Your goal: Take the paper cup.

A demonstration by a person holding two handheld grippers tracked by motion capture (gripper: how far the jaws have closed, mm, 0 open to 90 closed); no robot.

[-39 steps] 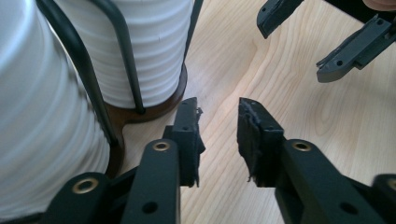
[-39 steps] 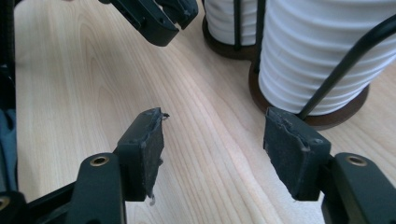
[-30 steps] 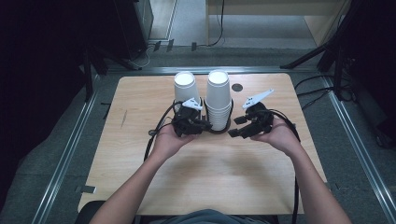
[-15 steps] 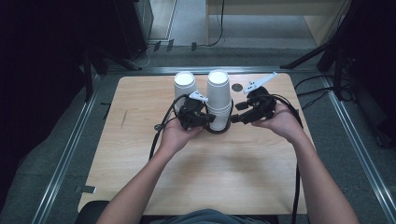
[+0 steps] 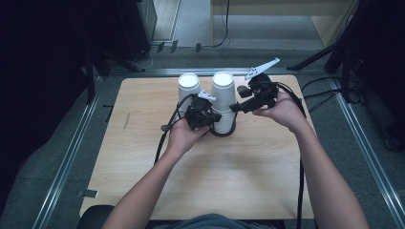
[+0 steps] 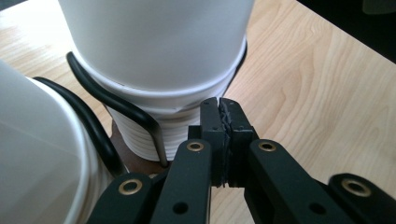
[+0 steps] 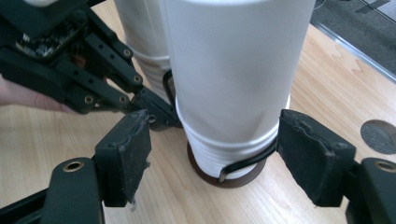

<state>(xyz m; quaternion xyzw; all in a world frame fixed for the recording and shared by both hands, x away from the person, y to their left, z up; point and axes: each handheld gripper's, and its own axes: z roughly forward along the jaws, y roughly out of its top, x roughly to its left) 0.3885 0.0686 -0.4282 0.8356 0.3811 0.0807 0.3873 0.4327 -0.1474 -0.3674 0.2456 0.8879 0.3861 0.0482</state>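
Observation:
Two stacks of white paper cups stand in a black wire holder [image 5: 230, 130] on a brown base. The taller stack [image 5: 223, 90] is on the right and the shorter stack [image 5: 189, 88] on the left. My left gripper [image 5: 214, 119] is shut with nothing visible between its jaws, and its tips rest against the lower rims of the taller stack [image 6: 168, 56] beside the wire [image 6: 140, 116]. My right gripper [image 7: 219, 156] is open; its jaws have just been opening. Its pads [image 7: 126, 154] stand on either side of the taller stack [image 7: 233, 70], apart from it.
The holder sits toward the far middle of a light wooden table [image 5: 143, 157]. A dark round mark [image 7: 380, 136] lies on the tabletop right of the stack. Cables [image 5: 165, 138] trail from both grippers toward the front edge. Grey floor and metal rails surround the table.
My right gripper has risen, moved in toward the taller stack, and its jaws have spread to either side of it. My left gripper has stayed at the stack's lower part.

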